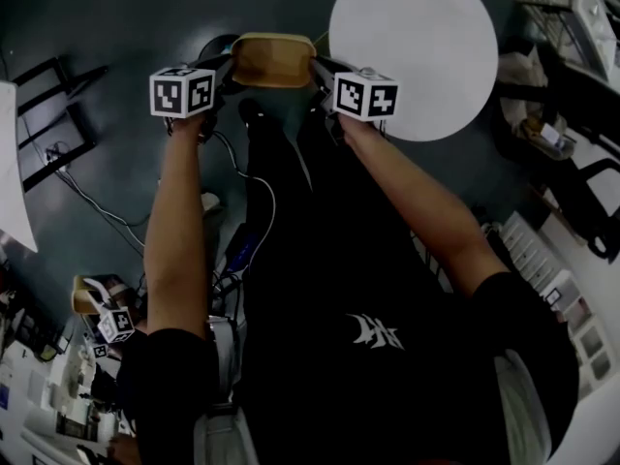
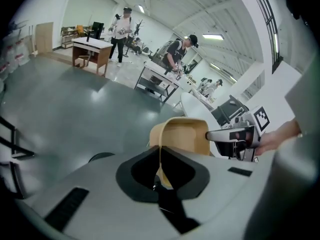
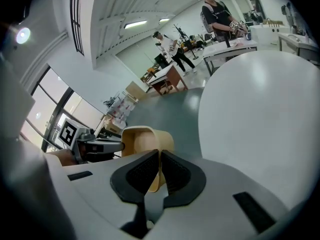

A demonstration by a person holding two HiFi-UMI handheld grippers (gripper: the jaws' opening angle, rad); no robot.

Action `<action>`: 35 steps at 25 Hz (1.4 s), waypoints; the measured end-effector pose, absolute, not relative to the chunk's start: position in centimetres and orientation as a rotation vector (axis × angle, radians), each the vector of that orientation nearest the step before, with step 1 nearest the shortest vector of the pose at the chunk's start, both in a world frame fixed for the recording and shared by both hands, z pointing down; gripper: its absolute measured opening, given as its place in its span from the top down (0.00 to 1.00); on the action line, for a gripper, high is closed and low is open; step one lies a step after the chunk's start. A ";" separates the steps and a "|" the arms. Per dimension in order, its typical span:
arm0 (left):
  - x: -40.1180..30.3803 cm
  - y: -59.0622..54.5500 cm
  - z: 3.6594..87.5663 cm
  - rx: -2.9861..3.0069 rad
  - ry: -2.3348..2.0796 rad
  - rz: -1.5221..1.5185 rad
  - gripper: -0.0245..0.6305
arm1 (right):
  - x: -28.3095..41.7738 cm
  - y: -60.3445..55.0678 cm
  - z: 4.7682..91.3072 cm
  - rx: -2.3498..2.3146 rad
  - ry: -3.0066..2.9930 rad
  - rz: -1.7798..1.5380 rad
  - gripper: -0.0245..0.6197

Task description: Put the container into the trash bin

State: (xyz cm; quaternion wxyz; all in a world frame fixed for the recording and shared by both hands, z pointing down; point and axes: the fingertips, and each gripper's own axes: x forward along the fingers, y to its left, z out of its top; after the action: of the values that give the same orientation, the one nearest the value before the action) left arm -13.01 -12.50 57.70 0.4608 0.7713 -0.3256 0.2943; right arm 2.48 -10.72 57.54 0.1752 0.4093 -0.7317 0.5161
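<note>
Container (image 1: 273, 59) — tan, shallow, with rounded corners — hung in the air ahead of the person, out over the dark floor (image 1: 87, 37), carried between both grippers. Left gripper (image 2: 160, 170) had its jaws closed down on the thin wall at the container's left end; the rim ran straight up through the gap between the pads. Right gripper (image 3: 159, 173) was the same at the opposite end — jaws pinched on the wall, nothing else in them. Both tools pointed forward and down, facing each other across the container, with the marker cubes (image 1: 182, 92) toward the person. Forearms (image 1: 179, 221) were stretched out, with a black shirt (image 1: 368, 356) below them.

Round white table (image 1: 417, 51) stood near the container on the right gripper's side, not touching it. Something dark and round (image 1: 215, 46) sat on the floor under the left end; I could not tell what it was. Cables (image 1: 87, 197) trailed across the floor at left. Farther back in the room, people (image 2: 176, 51) stood at benches (image 2: 157, 81).
</note>
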 end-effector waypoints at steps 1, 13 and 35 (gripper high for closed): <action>-14.0 -12.3 58.1 1.888 -0.814 0.718 0.94 | 1.6 -10.8 57.9 1.143 -2.073 1.459 0.89; -23.1 -10.8 65.2 1.764 -0.950 0.636 0.94 | -7.5 -11.7 64.9 1.006 -2.060 1.376 0.89; -27.3 -6.7 83.1 1.614 -1.105 0.634 0.94 | -11.8 -10.4 84.5 0.892 -1.952 1.268 0.89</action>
State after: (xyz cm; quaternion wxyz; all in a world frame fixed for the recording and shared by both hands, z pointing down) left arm -27.26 -6.68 83.05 0.5164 0.6721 -0.4603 0.2640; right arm -11.85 -10.39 84.53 0.3188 0.3393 -0.7421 0.4822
